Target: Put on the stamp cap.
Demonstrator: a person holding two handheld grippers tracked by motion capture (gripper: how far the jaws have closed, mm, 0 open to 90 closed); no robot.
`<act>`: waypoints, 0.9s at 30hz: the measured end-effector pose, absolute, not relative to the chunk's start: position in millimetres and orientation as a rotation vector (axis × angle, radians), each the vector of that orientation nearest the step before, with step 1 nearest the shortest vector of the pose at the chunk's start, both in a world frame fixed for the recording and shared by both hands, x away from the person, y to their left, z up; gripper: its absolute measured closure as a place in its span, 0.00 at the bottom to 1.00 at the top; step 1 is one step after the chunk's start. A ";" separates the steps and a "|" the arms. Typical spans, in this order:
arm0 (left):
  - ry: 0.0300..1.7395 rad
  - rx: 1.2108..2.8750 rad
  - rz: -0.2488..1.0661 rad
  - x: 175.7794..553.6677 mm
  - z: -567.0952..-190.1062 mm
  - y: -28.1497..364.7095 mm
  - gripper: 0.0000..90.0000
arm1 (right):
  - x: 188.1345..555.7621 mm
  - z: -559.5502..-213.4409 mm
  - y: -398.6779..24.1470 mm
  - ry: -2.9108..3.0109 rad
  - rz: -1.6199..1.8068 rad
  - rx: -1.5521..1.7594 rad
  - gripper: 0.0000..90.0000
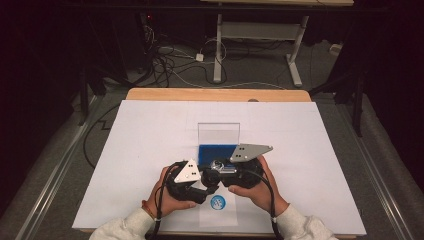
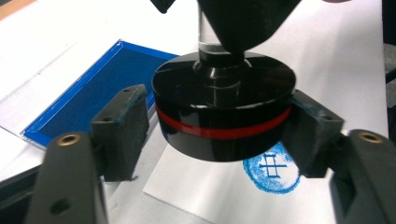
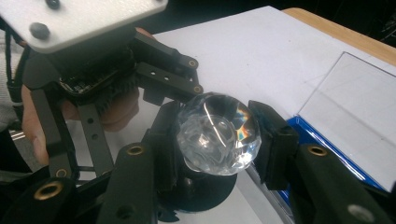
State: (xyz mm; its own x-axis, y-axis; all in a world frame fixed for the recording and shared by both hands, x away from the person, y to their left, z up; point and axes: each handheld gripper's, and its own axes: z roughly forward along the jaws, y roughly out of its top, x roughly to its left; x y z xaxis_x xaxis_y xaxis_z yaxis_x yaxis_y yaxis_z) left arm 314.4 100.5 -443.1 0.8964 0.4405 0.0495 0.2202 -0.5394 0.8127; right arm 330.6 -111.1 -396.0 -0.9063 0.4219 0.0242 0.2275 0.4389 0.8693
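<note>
Hands meet low over the white table (image 1: 150, 135), both grippers at a stamp (image 1: 215, 176) above its blue print (image 1: 218, 202). Left gripper (image 2: 215, 133): jaws parted, pads flanking the stamp's black base (image 2: 224, 116), left pad clear. Right gripper (image 3: 215, 135): jaws clamp its crystal knob (image 3: 218, 133) beside the blue ink pad (image 3: 303, 135).

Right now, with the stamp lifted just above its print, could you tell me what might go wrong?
1. The round black stamp with a red band hangs over the fresh blue print; dipping could smear it.
2. The left gripper no longer clamps the stamp's base, so the right gripper carries it by the clear crystal knob, which could slip.
</note>
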 end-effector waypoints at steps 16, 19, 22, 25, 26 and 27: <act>0.560 2.180 0.314 319.9 -451.4 99.9 0.17 | 327.7 -386.8 -116.6 2.456 1.488 0.563 0.64; 0.562 2.195 0.338 320.1 -452.9 99.3 0.17 | 327.9 -383.5 -120.6 2.441 1.495 0.570 0.64; 0.554 2.194 0.353 320.0 -453.1 101.0 0.17 | 328.6 -380.5 -124.9 2.426 1.499 0.574 0.64; 0.546 2.190 0.374 320.1 -452.1 103.9 0.17 | 328.4 -377.0 -129.2 2.406 1.495 0.579 0.64; 0.538 2.191 0.388 319.5 -451.7 105.1 0.17 | 328.5 -375.9 -130.8 2.405 1.492 0.578 0.64; 0.531 2.191 0.411 318.7 -450.8 106.3 0.17 | 328.4 -375.1 -132.0 2.401 1.493 0.582 0.64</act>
State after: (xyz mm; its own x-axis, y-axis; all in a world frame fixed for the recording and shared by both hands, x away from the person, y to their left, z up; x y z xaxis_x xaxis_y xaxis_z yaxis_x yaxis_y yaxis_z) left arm 318.7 106.3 -450.8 0.8576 0.5023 0.1107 0.2328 -0.5710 0.7872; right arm 328.4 -132.0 -375.1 -0.8878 0.4603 -0.0042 0.1998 0.3935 0.8974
